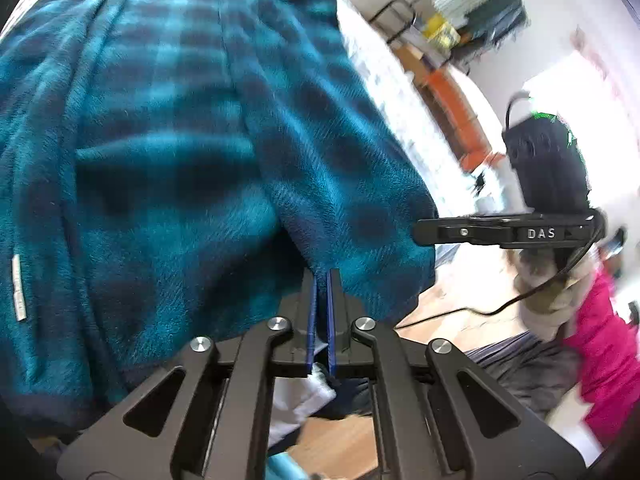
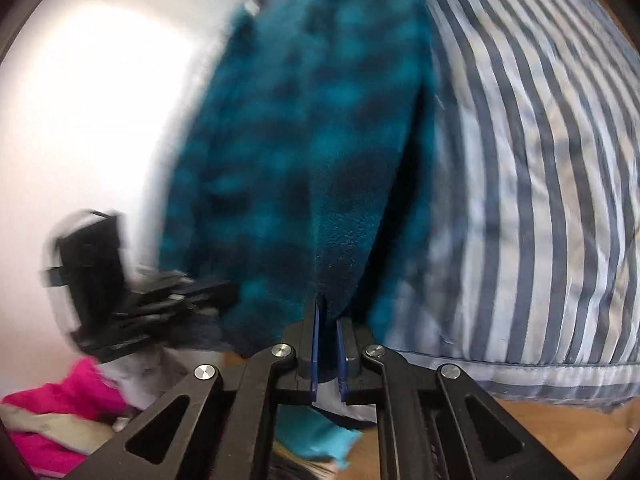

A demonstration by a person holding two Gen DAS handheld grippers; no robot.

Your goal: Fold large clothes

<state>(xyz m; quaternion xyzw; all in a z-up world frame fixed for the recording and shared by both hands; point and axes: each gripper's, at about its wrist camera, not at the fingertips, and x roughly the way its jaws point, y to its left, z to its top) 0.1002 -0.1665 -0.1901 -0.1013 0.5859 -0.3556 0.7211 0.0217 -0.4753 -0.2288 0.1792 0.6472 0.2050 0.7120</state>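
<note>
Two grippers each pinch the same teal and navy plaid fleece garment. In the left wrist view, the left gripper sits at the lower centre of the frame with its blue pads drawn nearly together, clamped on a fold of the fleece edge that runs down into the narrow slit between them. The other tool, black and marked DAS, shows side-on at the right of that frame, its tip just beside the fleece's right edge. In the right wrist view, the right gripper is at the lower centre, its blue pads close together at the tips with a dark seam or hem of the fleece caught between them; the picture is blurred, so how deep the cloth sits in the jaws cannot be told. The garment fills the upper left and centre of the left view and the centre of the right view, its long axis running from the pads up toward the top of each frame. It lies against a blue-and-white striped bedcover at the right of the right view. Pink clothing lies at lower left there, over a wooden floor.
</note>
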